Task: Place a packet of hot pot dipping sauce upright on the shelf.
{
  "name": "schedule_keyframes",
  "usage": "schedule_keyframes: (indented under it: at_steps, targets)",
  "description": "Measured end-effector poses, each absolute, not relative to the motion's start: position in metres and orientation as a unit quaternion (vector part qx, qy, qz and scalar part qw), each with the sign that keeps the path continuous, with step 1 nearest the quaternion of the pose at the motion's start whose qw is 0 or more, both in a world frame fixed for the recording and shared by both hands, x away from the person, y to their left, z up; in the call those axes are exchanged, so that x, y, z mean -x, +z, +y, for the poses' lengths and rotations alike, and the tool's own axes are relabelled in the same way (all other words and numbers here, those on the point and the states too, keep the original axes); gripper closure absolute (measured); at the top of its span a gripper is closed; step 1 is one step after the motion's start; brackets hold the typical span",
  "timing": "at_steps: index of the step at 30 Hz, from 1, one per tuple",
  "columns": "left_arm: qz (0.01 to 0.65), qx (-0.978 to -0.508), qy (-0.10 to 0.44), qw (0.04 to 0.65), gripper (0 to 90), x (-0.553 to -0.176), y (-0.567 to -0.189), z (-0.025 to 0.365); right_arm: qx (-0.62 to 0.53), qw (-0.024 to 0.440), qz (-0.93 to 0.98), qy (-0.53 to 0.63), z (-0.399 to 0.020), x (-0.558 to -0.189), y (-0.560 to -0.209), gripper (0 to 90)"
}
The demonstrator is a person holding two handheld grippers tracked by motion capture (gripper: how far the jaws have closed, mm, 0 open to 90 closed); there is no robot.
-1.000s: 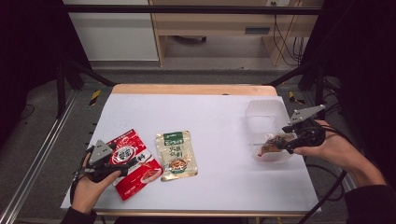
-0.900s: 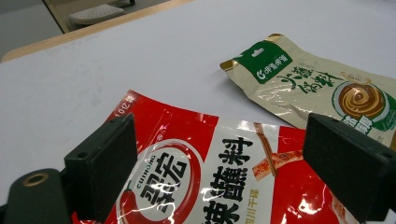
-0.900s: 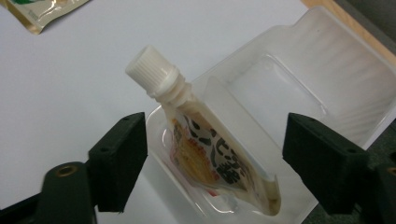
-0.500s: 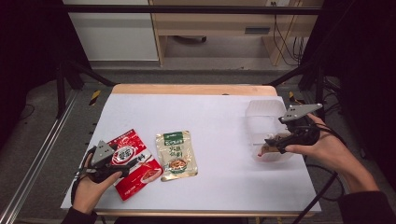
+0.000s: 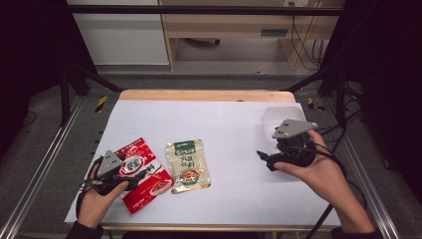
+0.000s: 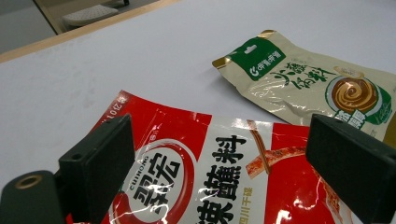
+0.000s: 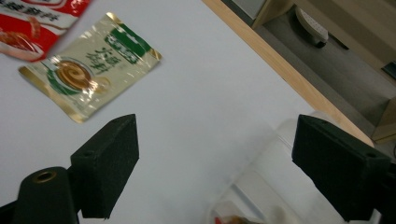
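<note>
The red sachet lies on the white table, just left of the green-and-gold sachet, its long axis slanting away to the left, with the left gripper poised over it, jaws wide and empty. The right gripper has left the clear plastic container and moved towards the green-and-gold sachet; its jaws, lately opening, then closing a little, stand wide and empty.

You see a glossy red-and-white pouch with black lettering at left, a beige pouch with green header beside it, on a white surface.
</note>
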State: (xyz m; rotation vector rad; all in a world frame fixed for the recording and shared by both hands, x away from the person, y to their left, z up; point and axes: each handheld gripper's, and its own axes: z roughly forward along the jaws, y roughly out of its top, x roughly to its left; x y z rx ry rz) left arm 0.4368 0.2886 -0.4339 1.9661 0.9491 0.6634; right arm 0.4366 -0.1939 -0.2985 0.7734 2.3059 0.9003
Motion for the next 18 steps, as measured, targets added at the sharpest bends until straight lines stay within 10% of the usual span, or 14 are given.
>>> schedule_keyframes:
  at_steps: [18]
  targets:
    - [0.377,-0.783,0.257,0.423,7.6,-0.435,-0.430,0.288,-0.300,0.251,0.844,0.367,-0.103,-0.422,-0.366,20.3]
